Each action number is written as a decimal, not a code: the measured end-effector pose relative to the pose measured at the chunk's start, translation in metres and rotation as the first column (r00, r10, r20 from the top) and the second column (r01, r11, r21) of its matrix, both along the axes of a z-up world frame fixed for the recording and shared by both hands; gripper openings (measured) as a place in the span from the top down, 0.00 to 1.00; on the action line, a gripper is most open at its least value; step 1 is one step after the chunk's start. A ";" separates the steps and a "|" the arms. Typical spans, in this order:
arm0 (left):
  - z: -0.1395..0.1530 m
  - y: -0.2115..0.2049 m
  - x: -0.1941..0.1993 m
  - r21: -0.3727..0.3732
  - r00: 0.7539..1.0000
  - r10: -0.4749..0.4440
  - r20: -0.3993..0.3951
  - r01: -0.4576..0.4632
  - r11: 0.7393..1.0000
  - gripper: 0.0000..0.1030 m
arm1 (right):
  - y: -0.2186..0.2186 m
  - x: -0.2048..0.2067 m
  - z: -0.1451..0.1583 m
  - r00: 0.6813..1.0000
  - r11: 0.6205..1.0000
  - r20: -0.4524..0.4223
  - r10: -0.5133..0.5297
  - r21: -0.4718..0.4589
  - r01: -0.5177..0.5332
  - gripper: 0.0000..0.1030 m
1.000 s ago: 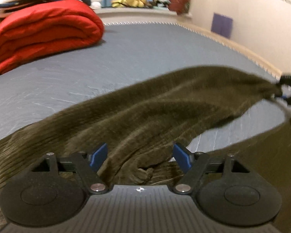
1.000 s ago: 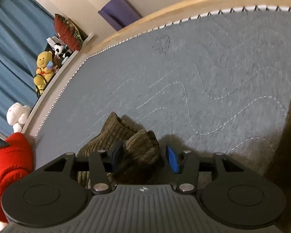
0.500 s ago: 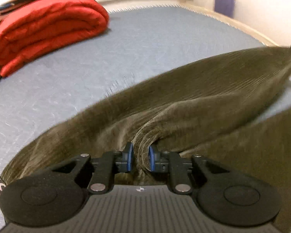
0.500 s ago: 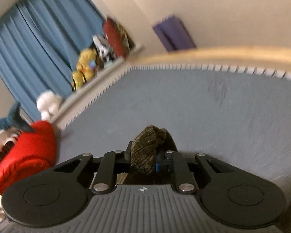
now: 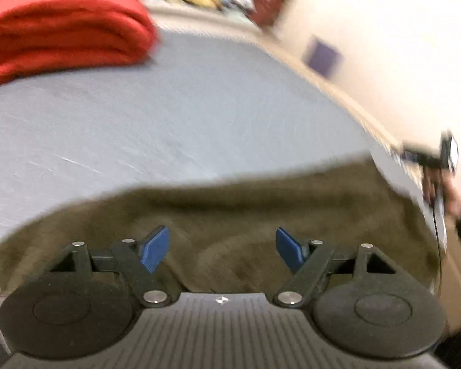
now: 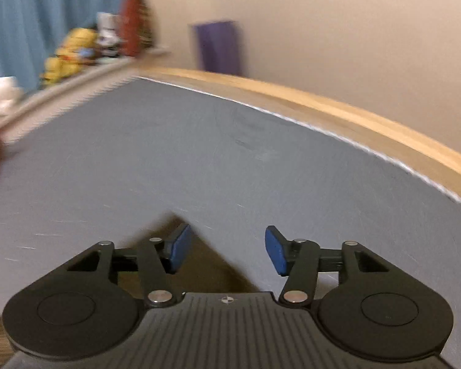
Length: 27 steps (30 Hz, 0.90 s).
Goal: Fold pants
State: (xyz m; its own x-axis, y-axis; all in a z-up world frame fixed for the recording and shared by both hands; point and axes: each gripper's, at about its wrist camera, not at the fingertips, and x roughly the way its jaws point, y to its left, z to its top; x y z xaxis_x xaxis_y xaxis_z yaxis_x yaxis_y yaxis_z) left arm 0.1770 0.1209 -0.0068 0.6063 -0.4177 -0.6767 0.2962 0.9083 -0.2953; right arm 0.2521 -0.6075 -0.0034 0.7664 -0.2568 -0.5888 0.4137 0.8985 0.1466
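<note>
The olive-brown corduroy pants (image 5: 261, 212) lie flat on the grey mattress (image 5: 169, 117), spread across the near part of the left wrist view. My left gripper (image 5: 222, 249) is open just above them, holding nothing. In the right wrist view a corner of the pants (image 6: 206, 264) shows under my right gripper (image 6: 227, 250), which is open and empty. The right gripper and the hand holding it also show at the far right of the left wrist view (image 5: 430, 160). Both views are blurred by motion.
A folded red blanket (image 5: 61, 30) lies at the mattress's far left. Stuffed toys (image 6: 70, 52) line a ledge before blue curtains (image 6: 30, 15). A wooden bed frame (image 6: 353, 113) edges the mattress along the wall, with a purple item (image 6: 219, 47) against it.
Both grippers held bunched pants fabric half a second ago and have opened. The lifted fabric has dropped flat onto the mattress and both grippers have pulled back.
</note>
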 end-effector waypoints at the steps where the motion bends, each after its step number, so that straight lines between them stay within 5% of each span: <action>1: 0.003 0.019 0.002 -0.014 0.997 0.079 0.015 -0.079 0.997 0.21 | 0.009 0.011 0.002 0.998 0.998 0.006 0.067 -0.001 -0.067 0.37; 3: 0.004 0.062 0.006 -0.023 0.956 0.292 0.026 -0.292 0.956 0.21 | 0.026 0.036 -0.003 0.985 0.985 -0.021 0.172 0.005 -0.172 0.33; 5: -0.002 0.109 0.006 -0.029 0.869 0.495 0.000 -0.494 0.869 0.21 | 0.035 0.060 -0.016 0.979 0.982 -0.080 0.190 0.018 -0.189 0.33; 7: -0.013 0.157 -0.001 -0.045 0.756 0.652 -0.061 -0.654 0.755 0.21 | 0.033 0.080 -0.030 0.981 0.989 -0.124 0.147 0.006 -0.147 0.33; 8: -0.019 0.175 -0.003 -0.032 0.714 0.695 -0.086 -0.700 0.714 0.21 | 0.030 0.090 -0.034 0.983 0.992 -0.136 0.120 -0.008 -0.122 0.32; 11: -0.037 0.211 -0.008 0.036 0.644 0.750 -0.148 -0.755 0.655 0.17 | 0.017 0.101 -0.055 0.984 0.998 -0.174 0.035 -0.037 -0.042 0.31; 16: -0.073 0.225 0.001 0.053 0.677 0.677 -0.290 -0.695 0.717 0.16 | 0.007 0.098 -0.075 0.977 0.991 -0.181 0.114 -0.042 -0.124 0.32; 19: -0.088 0.221 0.006 0.047 0.697 0.652 -0.297 -0.672 0.739 0.14 | -0.001 0.098 -0.081 0.972 0.983 -0.150 0.180 0.000 -0.182 0.49; 22: -0.089 0.211 0.013 0.051 0.744 0.624 -0.241 -0.632 0.773 0.14 | -0.001 0.097 -0.082 0.962 0.970 -0.137 0.237 -0.016 -0.241 0.65; 27: -0.083 0.184 0.013 0.128 0.825 0.543 -0.155 -0.528 0.839 0.61 | 0.001 0.098 -0.074 0.944 0.949 -0.117 0.307 -0.042 -0.314 0.83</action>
